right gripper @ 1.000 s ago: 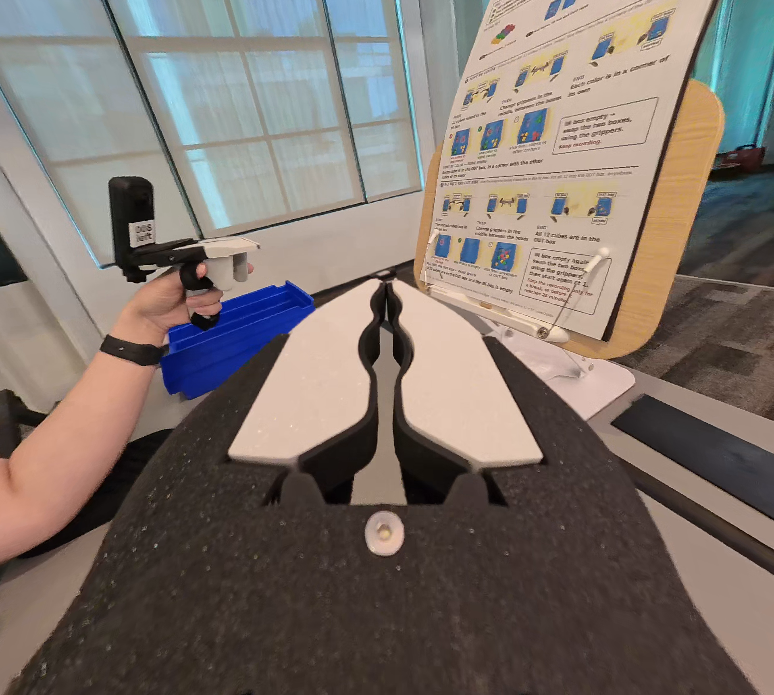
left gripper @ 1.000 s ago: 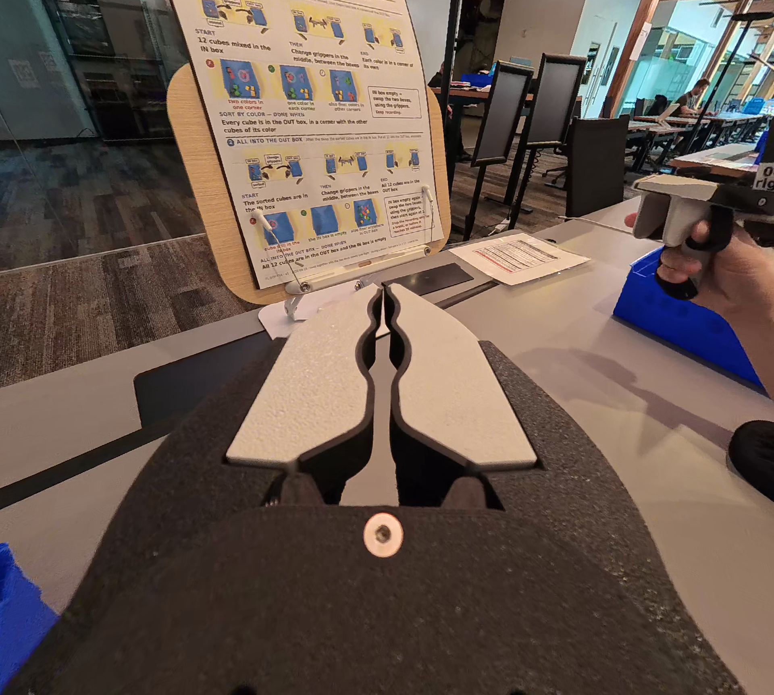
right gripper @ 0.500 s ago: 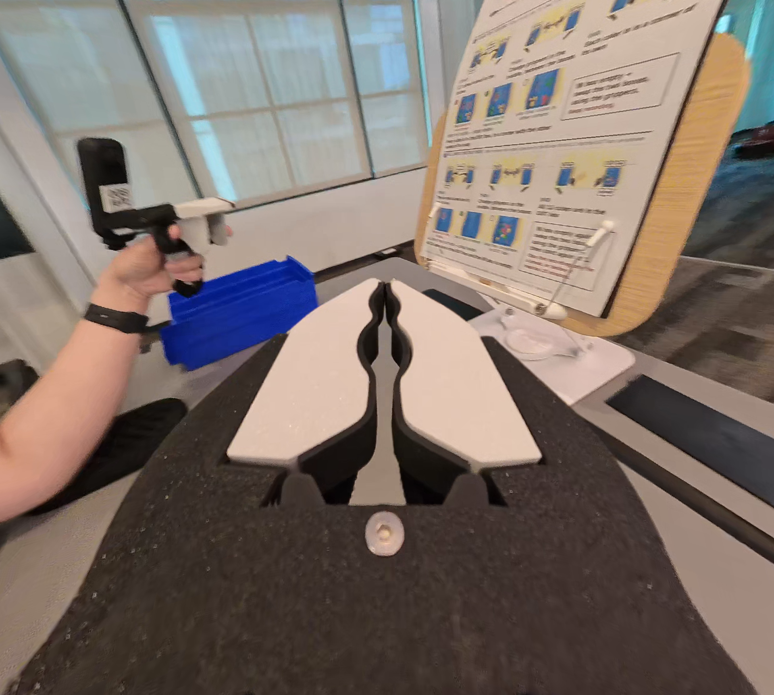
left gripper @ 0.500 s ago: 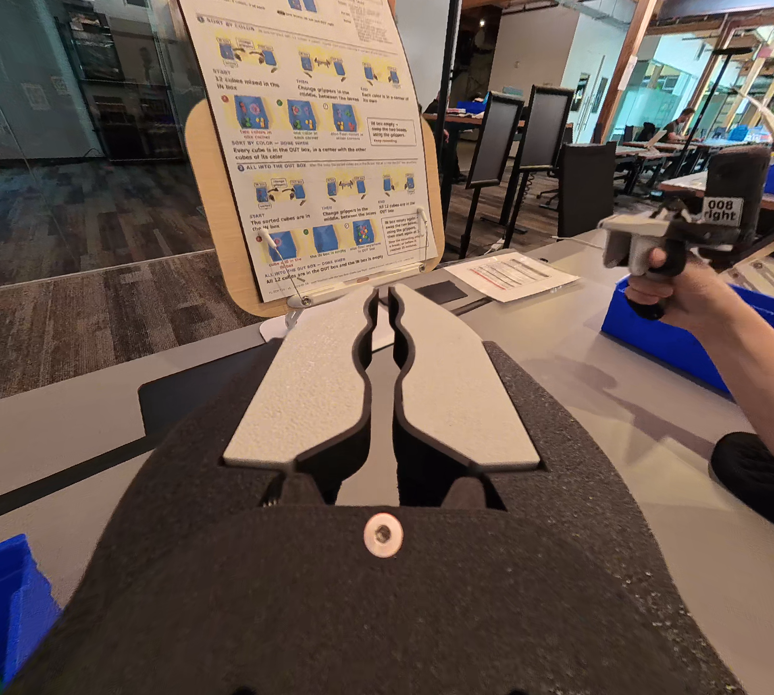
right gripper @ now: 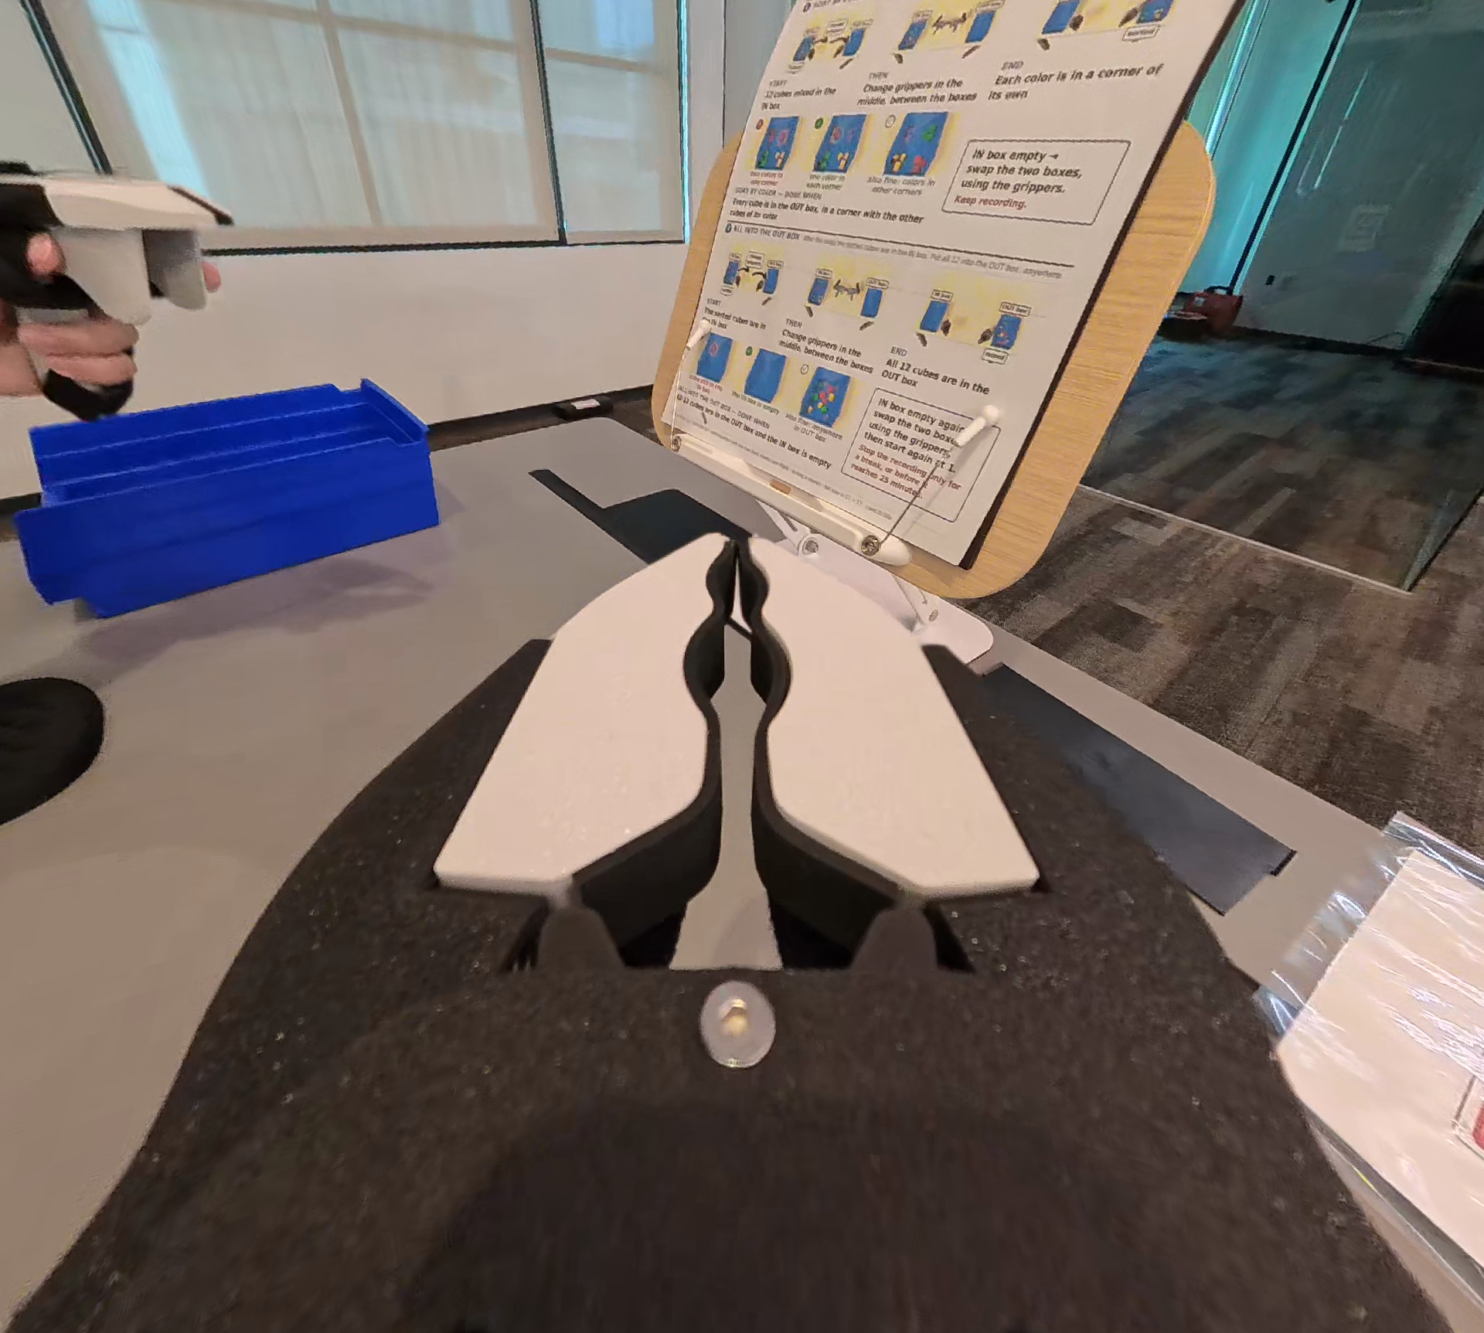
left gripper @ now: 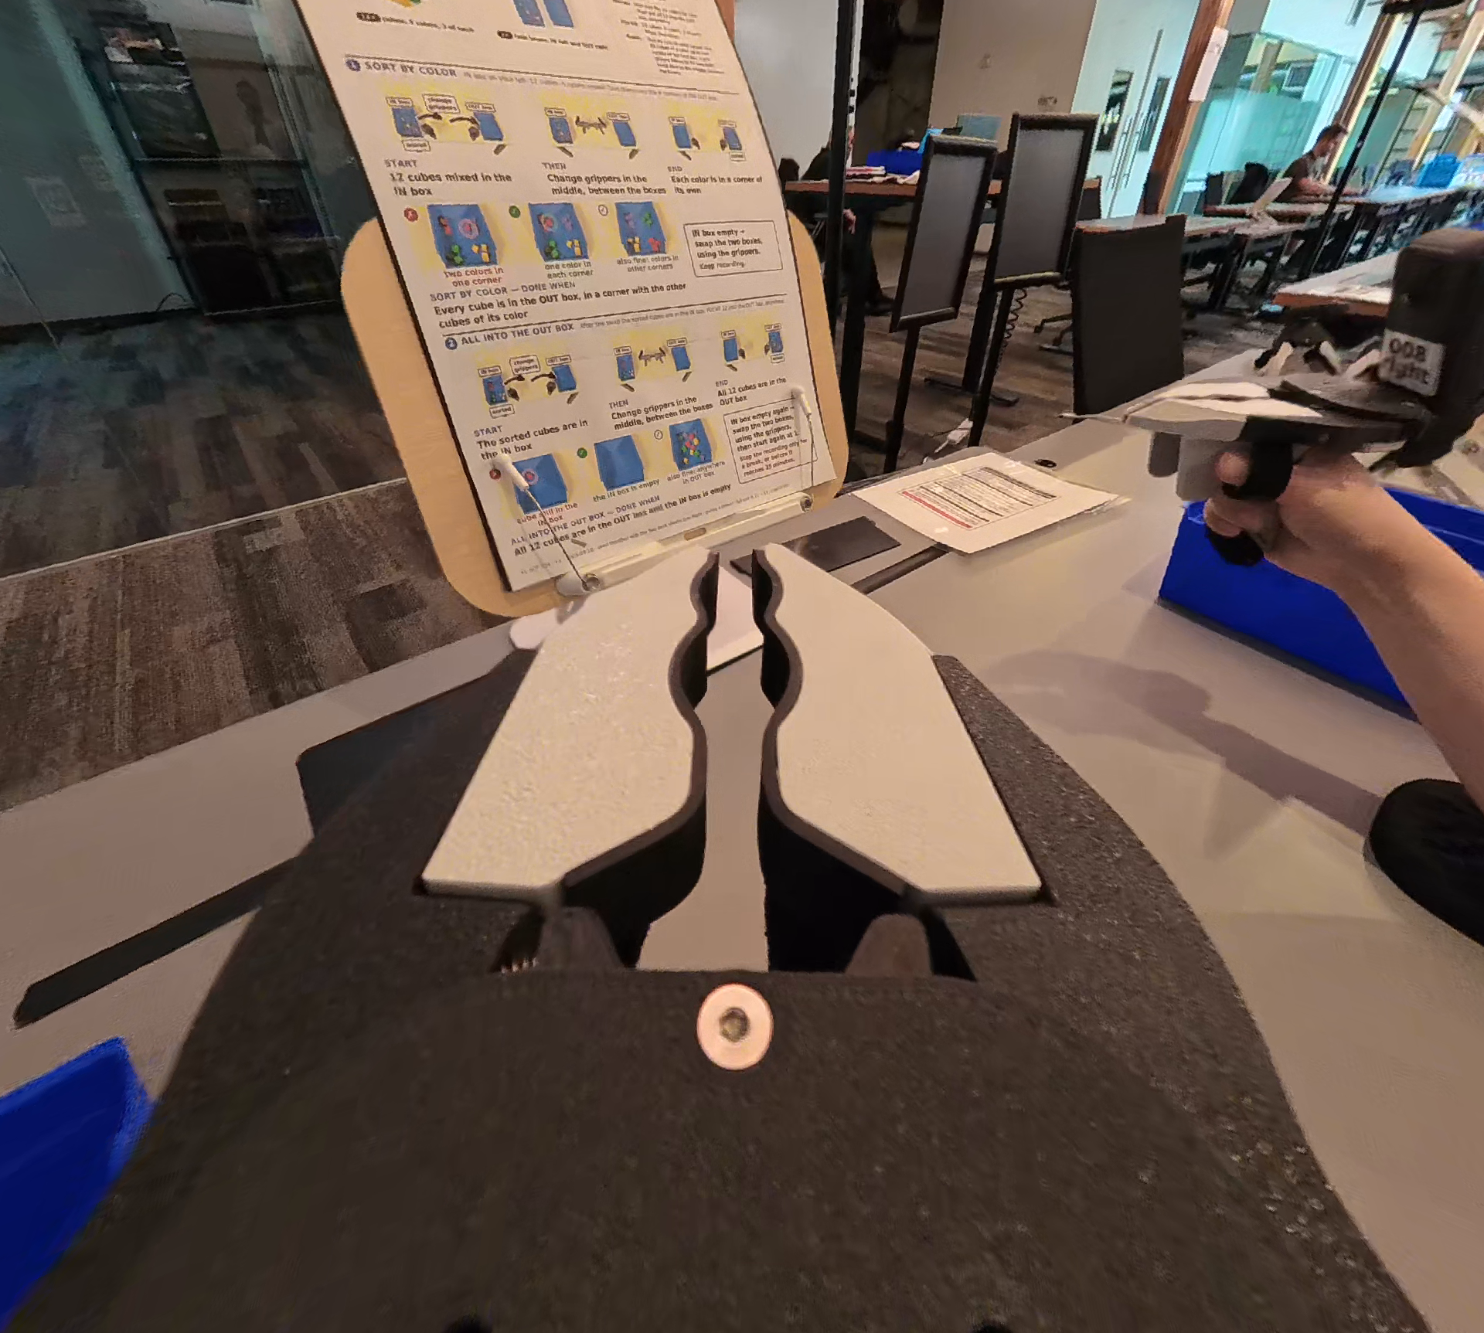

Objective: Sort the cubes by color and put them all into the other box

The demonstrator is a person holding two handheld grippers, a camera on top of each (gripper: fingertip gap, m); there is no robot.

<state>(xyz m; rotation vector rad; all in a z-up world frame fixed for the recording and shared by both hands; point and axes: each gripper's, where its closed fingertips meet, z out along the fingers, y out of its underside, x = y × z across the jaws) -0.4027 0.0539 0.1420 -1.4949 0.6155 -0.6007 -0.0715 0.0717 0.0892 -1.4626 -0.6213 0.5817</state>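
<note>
No cubes show in either view. My left gripper (left gripper: pixel 732 560) is empty, its jaws all but closed, and it hovers over the grey table (left gripper: pixel 1124 732) facing the instruction board. My right gripper (right gripper: pixel 736 546) is shut and empty and also faces the board. One blue box (left gripper: pixel 1285 620) stands at the right under the hand that holds the right gripper (left gripper: pixel 1080 418). The other blue box (right gripper: pixel 233 492) stands at the left below the left gripper (right gripper: pixel 217 219); its corner shows in the left wrist view (left gripper: pixel 56 1150). The insides of both boxes are hidden.
A printed instruction board on a wooden stand (left gripper: pixel 578 251) rises at the table's far edge, also in the right wrist view (right gripper: pixel 964 211). A sleeved paper sheet (left gripper: pixel 988 500) lies beside it. A black round pad (right gripper: pixel 40 740) lies near the front. Black strips (right gripper: pixel 1124 797) cross the table.
Both cameras have shifted: the right gripper has swung right and closer to the board and table. The hand with the right gripper has moved lower over its box. Both grippers stay empty.
</note>
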